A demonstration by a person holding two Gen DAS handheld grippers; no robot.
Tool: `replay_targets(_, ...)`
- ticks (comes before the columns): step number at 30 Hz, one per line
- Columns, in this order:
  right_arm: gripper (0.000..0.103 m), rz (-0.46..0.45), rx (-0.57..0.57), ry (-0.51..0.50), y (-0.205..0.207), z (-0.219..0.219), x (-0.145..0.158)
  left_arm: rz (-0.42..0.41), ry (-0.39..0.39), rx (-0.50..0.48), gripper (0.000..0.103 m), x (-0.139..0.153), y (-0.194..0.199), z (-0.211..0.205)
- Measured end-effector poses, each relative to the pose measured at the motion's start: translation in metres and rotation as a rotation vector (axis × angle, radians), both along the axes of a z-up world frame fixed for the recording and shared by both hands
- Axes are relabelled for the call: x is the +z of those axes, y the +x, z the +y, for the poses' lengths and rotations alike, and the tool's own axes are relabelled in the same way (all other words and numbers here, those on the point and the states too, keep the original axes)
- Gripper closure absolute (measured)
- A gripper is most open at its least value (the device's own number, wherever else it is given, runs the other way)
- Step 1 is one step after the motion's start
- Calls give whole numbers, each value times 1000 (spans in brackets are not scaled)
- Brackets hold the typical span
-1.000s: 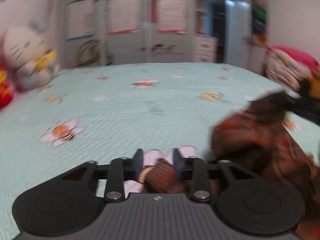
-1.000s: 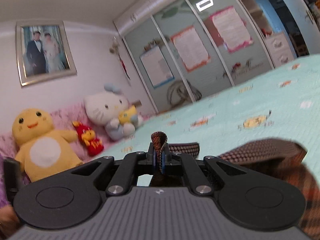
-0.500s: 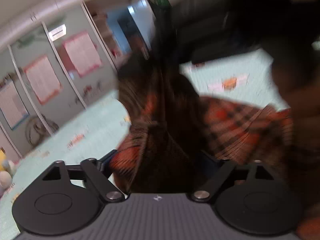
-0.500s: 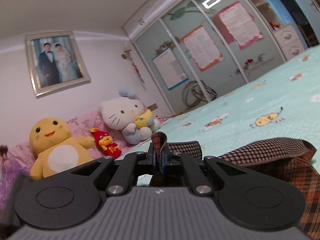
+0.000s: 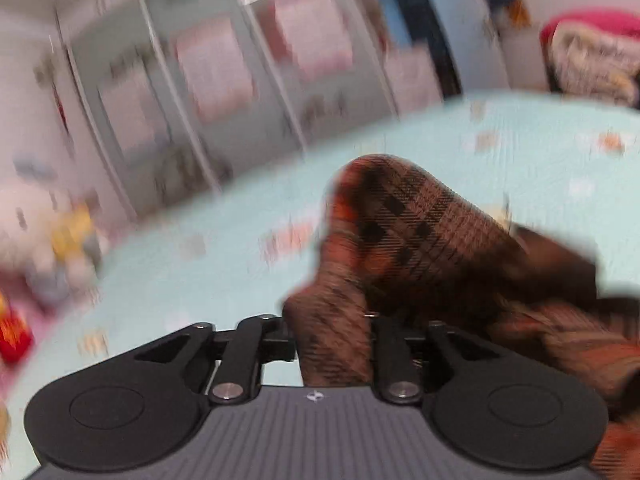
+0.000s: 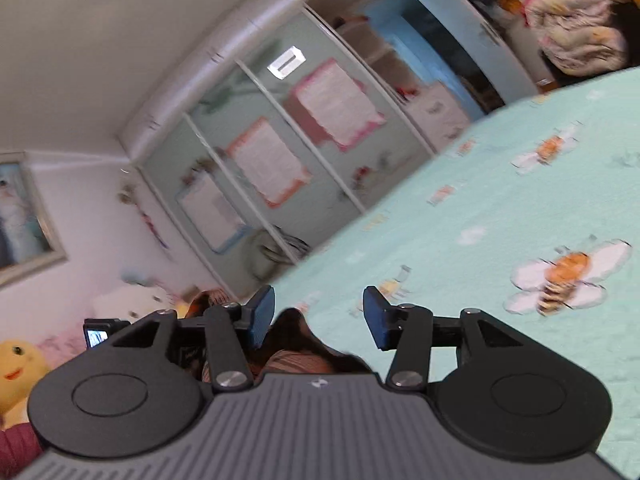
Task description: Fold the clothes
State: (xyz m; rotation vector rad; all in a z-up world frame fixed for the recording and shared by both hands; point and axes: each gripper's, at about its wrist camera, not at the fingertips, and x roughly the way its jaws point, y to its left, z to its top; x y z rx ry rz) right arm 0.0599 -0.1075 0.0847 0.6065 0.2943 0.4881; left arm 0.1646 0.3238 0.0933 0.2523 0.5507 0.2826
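Left wrist view, blurred. Far left, soft toys (image 5: 60, 248) sit at the edge of the bed (image 5: 200, 280), wardrobe doors (image 5: 208, 92) behind them. Mint bedspread with flower and bee prints covers the bed. Left hand-held gripper (image 5: 332, 336) sits low centre, jaws narrowed and clamped on a bunch of the brown-orange plaid garment (image 5: 420, 216); fabric fills the gap between the jaws. From the grip the cloth rises in a hump, then trails off right in a rumpled heap on the bedspread. Top right, a pile of bedding (image 5: 592, 60) beyond the bed.

Right wrist view, tilted. Far left, a framed picture (image 6: 20, 216) on the wall, a yellow plush toy (image 6: 16, 368) below it. Wardrobe (image 6: 280, 152) with paper sheets on its doors runs across the middle. Right hand-held gripper (image 6: 318, 320) has just been opening; its jaws stand apart, blue pads (image 6: 262, 316) bare, nothing pressed between them. A bit of the plaid garment (image 6: 304, 356) lies just under and behind the jaws, next to the left pad, not gripped. To the right, bare bedspread (image 6: 500, 208) with a large bee print (image 6: 568, 276).
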Motion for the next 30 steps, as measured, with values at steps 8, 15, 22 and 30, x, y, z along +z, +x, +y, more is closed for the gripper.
replay_targets(8, 45, 46, 3, -214, 3, 25, -15, -150, -272, 129, 26, -17, -113, 50)
replay_targets(15, 43, 30, 108, -323, 4, 53, -22, -29, -434, 210, 25, -42, -181, 76)
replay_targets(22, 43, -66, 150, -573, -9, 115, -30, -52, -445, 133, 6, -85, -200, 57)
replay_targets(30, 43, -128, 193, -747, 7, 181, -37, -151, -556, 121, 2, -97, -221, 69)
